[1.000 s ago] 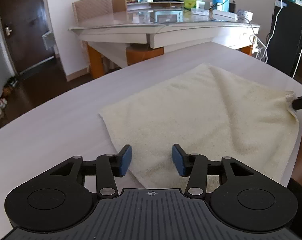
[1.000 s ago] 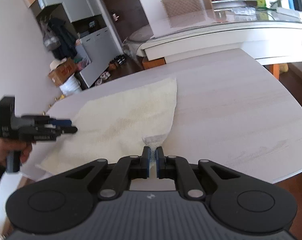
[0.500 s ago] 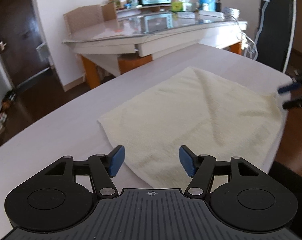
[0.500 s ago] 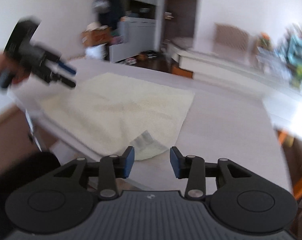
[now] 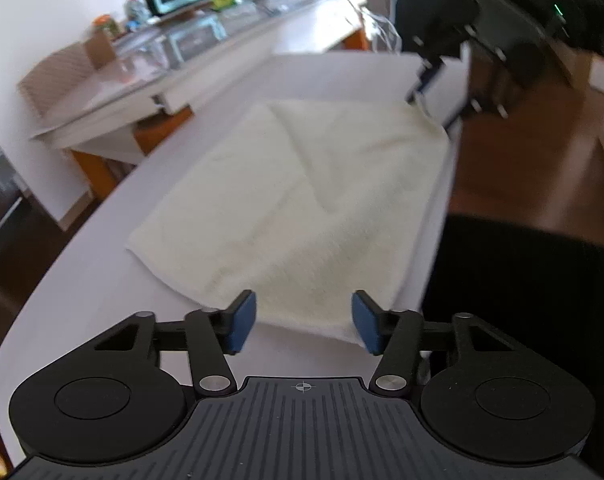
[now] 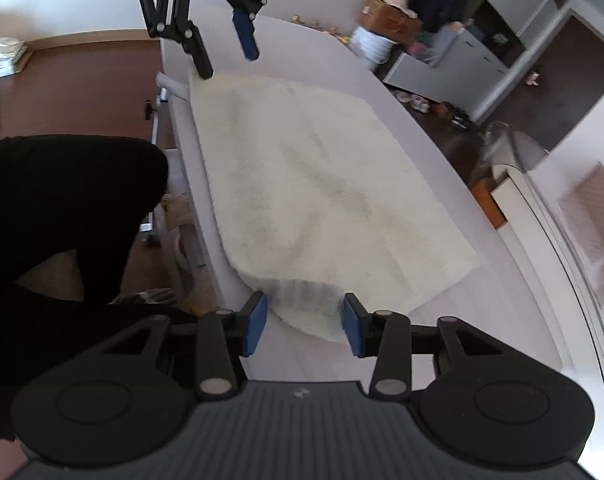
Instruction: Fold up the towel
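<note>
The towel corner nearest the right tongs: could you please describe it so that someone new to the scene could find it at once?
Start at the pale table and the cream towel spread flat on it. Follow the towel's near edge to the open right tongs, where one corner lies between the blue pads. Unlike the fluffy rest, this corner shows a flat, ribbed woven band.

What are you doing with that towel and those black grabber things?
A person is holding a gripper in each hand to fold a cream towel spread flat on a white table. Right now neither one grips it. The left gripper and the right gripper are both open, each near a corner on the towel's near edge, one at each end. No fold has been made yet.
</note>
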### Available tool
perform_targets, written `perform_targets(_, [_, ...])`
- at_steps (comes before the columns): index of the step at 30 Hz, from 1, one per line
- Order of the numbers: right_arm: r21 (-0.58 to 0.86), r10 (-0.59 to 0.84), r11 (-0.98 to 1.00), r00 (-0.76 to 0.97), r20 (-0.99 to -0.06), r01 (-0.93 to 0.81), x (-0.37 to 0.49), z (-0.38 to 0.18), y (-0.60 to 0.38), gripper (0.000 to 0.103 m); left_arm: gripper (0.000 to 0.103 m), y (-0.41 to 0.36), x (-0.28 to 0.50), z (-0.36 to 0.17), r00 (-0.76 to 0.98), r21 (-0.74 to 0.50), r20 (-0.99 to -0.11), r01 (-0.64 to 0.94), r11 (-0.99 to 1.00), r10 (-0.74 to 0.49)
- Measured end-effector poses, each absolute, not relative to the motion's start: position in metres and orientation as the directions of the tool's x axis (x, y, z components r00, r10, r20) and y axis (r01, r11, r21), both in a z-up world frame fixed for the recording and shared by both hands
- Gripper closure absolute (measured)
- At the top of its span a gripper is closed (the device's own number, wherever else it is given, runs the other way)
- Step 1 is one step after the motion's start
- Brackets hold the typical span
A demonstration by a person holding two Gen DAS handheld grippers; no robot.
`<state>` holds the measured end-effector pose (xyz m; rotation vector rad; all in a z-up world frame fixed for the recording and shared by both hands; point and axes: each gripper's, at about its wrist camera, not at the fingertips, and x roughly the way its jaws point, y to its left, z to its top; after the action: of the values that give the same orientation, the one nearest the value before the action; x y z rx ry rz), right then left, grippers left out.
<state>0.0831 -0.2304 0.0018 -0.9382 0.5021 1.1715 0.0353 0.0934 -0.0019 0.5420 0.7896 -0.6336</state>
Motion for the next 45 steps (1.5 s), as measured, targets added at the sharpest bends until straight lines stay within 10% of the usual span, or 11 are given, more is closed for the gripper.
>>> perform_targets(3, [-0.333, 0.554, 0.109, 0.335, -0.762, -0.937, 0.084, 0.006, -0.235, 0.096, 0.053, 0.091, 0.029, -0.004, 0.515, 0.207, -0.792, 0.731, 0.650, -0.328])
perform_targets(20, [-0.005, 0.712, 0.437, 0.350, -0.609, -0.899, 0.113, 0.043, -0.283, 0.096, 0.055, 0.081, 0.012, -0.006, 0.470, 0.306, -0.820, 0.842, 0.445, -0.326])
perform_targets(25, [0.023, 0.722, 0.457, 0.355, -0.593, -0.889, 0.114, 0.046, -0.286, 0.096, 0.096, 0.083, 0.011, -0.004, 0.463, 0.289, -0.822, 0.841, 0.458, -0.331])
perform_targets(45, [0.131, 0.777, 0.402, 0.262, -0.572, -0.906, 0.098, 0.044, -0.304, 0.096, 0.097, 0.126, 0.028, 0.046, 0.508, 0.104, -0.749, 0.725, 0.680, -0.427])
